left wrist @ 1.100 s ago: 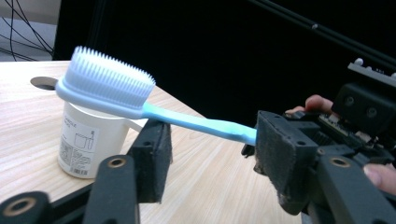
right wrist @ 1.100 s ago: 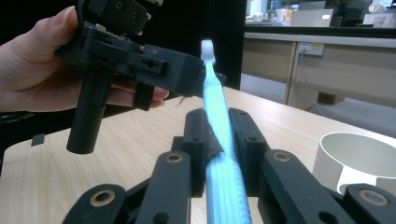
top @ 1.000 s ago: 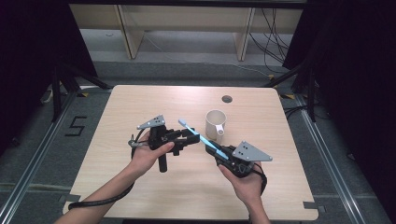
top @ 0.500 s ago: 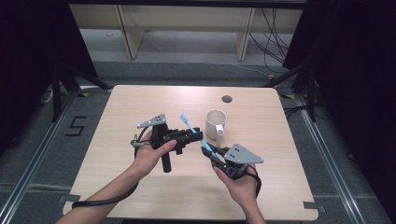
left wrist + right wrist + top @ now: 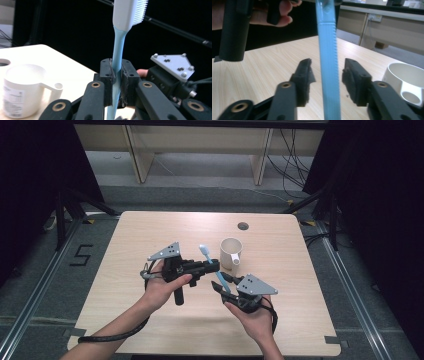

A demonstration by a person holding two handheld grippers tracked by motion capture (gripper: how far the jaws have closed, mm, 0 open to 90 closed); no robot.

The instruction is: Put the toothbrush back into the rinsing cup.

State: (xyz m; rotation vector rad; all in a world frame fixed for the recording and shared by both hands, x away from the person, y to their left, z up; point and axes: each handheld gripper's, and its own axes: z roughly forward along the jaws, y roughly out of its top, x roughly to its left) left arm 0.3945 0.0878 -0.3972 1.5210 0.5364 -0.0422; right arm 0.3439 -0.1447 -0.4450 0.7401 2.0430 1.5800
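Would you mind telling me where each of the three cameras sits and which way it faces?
High view: above the person's side, looking forward and down on the table; both forearms, the left gripper and right gripper show.
Left gripper view: rides the left gripper, looking along its jaws shut on the toothbrush; the cup stands beyond.
Right gripper view: looks along its open jaws, the toothbrush handle between them untouched.
All three views share the toothbrush and cup.

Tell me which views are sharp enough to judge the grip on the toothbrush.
Left gripper view: crisp, left tongs have just been closing and clamp the toothbrush. Right gripper view: handle soft and near, right tongs just opened. High view: dim, small.
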